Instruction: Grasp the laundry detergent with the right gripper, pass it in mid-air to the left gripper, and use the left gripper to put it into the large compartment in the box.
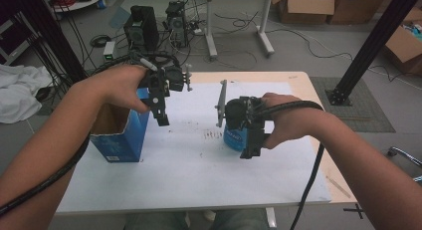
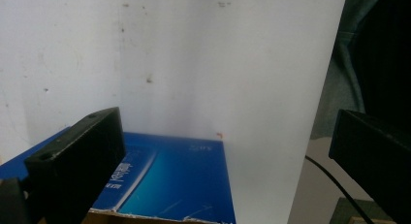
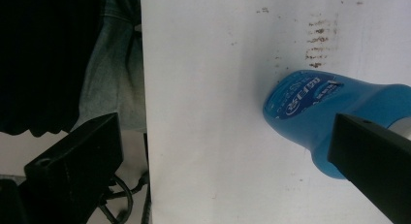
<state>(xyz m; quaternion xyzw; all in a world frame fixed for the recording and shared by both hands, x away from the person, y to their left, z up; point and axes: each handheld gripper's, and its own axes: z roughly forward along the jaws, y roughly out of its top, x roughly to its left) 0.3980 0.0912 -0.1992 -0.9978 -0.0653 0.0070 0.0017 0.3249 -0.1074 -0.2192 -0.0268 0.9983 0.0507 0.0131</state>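
- Two hand-held grippers worked over a white sheet (image 1: 199, 160) that covered the table; the left gripper (image 1: 160, 110) hung beside the open top of a blue carton (image 1: 122, 135), the right gripper (image 1: 251, 140) just above a blue bottle (image 1: 234, 138).
- Much of the bottle was hidden in the high view, where the right hand (image 1: 286, 123) and the gripper's body covered all but a patch of its blue side.
- In the right gripper view the bottle (image 3: 329, 107) was cut off at the right edge, and one jaw overlapped its lower part; the label print was too blurred to read.
- The carton's inside was dark, and I could not tell what it held.
- In the right gripper view the bottle's rounded blue end pointed towards the near edge of the sheet; whether the bottle stood or lay could not be told.
- The carton stood upright at the sheet's left side, mouth up, well apart from the bottle.
- The left gripper's jaws were spread wide, with only the carton's blue flap (image 2: 165, 180) and bare sheet between them.
- The right gripper's jaws were also spread, pinching nothing; the bottle sat partly behind one jaw.
- Brown smudges (image 1: 214, 134) marked the sheet just beside the bottle.
- Beyond the table lay cables, computer towers (image 1: 142, 28) and cardboard boxes (image 1: 306, 6) on the floor.
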